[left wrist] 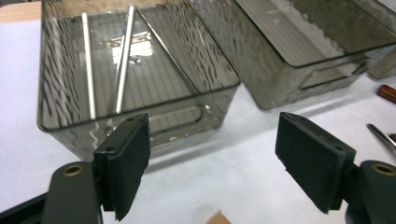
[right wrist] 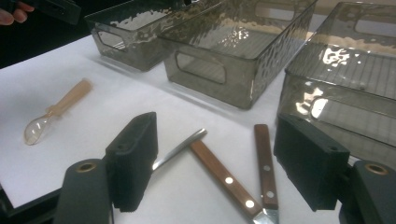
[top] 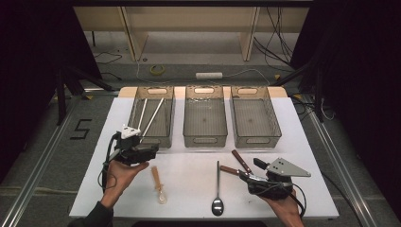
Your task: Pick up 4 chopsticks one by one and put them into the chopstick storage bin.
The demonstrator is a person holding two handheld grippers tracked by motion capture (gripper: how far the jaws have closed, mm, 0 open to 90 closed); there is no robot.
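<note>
My left gripper (top: 142, 150) hovers just in front of the left grey bin (top: 153, 140), open with nothing between its pads (left wrist: 125, 158). Two pale chopsticks (left wrist: 88, 65) lie inside that bin (left wrist: 60, 93). My right gripper (top: 252, 170) is low at the front right, open (right wrist: 215, 140), over two wooden-handled utensils (right wrist: 219, 172) that lie on the table without touching its pads. A metal spoon (top: 217, 189) lies to their left, its handle tip (right wrist: 180, 147) close to one jaw. A clear amber plastic spoon (top: 159, 185) lies near the left hand.
Three see-through grey bins stand in a row at the back of the white table (top: 189, 165); the middle bin (top: 204, 140) and right bin (top: 255, 140) hold nothing. Dark curtains, cables and a shelf frame lie beyond the table.
</note>
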